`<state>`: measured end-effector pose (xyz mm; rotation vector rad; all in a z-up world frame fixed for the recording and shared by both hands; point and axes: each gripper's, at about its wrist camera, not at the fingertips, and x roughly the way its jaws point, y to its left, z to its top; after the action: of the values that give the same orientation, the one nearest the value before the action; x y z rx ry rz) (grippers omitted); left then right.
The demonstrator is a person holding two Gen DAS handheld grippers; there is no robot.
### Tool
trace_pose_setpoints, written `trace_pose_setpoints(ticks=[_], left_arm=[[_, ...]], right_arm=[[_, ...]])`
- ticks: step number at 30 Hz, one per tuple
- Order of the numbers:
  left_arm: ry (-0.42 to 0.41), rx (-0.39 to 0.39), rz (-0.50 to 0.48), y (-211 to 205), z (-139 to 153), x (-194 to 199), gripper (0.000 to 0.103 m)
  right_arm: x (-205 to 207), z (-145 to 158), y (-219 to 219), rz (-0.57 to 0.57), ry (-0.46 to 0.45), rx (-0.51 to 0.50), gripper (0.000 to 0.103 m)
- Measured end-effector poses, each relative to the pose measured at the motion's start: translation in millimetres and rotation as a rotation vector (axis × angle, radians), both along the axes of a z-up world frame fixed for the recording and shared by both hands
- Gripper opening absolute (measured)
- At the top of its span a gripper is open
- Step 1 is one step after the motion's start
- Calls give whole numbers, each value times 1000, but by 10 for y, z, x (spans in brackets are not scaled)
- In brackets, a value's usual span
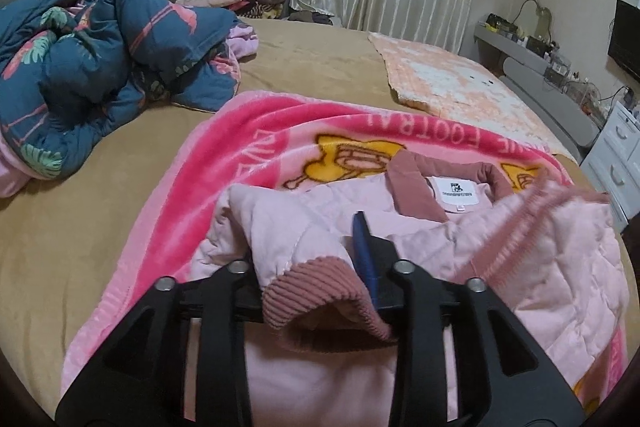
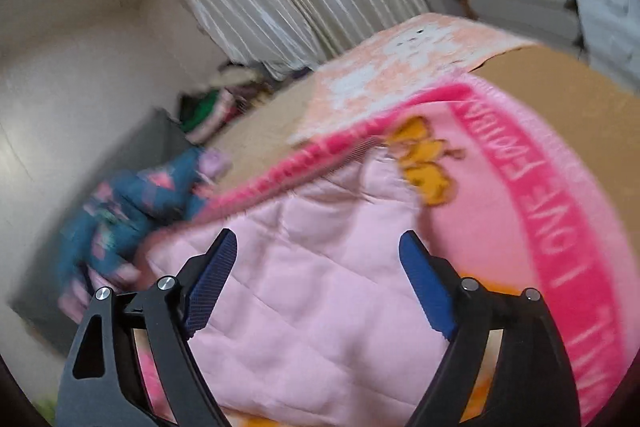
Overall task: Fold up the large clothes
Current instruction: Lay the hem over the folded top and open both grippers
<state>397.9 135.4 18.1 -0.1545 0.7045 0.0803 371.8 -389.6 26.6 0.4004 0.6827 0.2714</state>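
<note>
Fingers apart on my right gripper over the jacket; left gripper loosely straddles the cuff, so I judge a sleeve fold just laid, next the bed-edge hem.

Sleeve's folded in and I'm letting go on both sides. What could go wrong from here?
1. The sleeve cuff lies between the left gripper's fingers, so pulling back may drag it and undo the fold.
2. The jacket lies on a loose pink blanket; the open right gripper could catch both layers on the next grab.
</note>
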Motion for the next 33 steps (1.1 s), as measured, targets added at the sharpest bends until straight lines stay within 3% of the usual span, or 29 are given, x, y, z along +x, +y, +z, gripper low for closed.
trace_pose_setpoints(ticks=[2,4,7,12,17,25,30,32,33], left_arm=[[-4,-15,-9,-24,-5,4,42],[-30,-49,-31,-52,51,-43,72],[-81,-25,-38,-117,199,-179,94],[-165,30,-59,-79,389,-544,94],[-95,79,-14,184,89,-755,94],[22,-96,-70,512,-550,-928,94],[46,-60,-111,421,-659,-891,94],[54,-57,-108,392,-691,-868,94],[53,-66,-110,388,-700,-865,91]], right_arm=[[-24,-132,55,2,35,-87,85],[-60,-281,126,12,63,-158,88],[-100,-482,200,25,94,-216,88],[-235,-599,280,32,86,-249,89],[-343,-607,290,22,47,-280,89],[-516,-647,251,19,23,-280,89],[-544,-687,275,24,20,-301,89],[-535,-717,300,27,23,-313,84],[-530,-728,319,40,20,-311,74]])
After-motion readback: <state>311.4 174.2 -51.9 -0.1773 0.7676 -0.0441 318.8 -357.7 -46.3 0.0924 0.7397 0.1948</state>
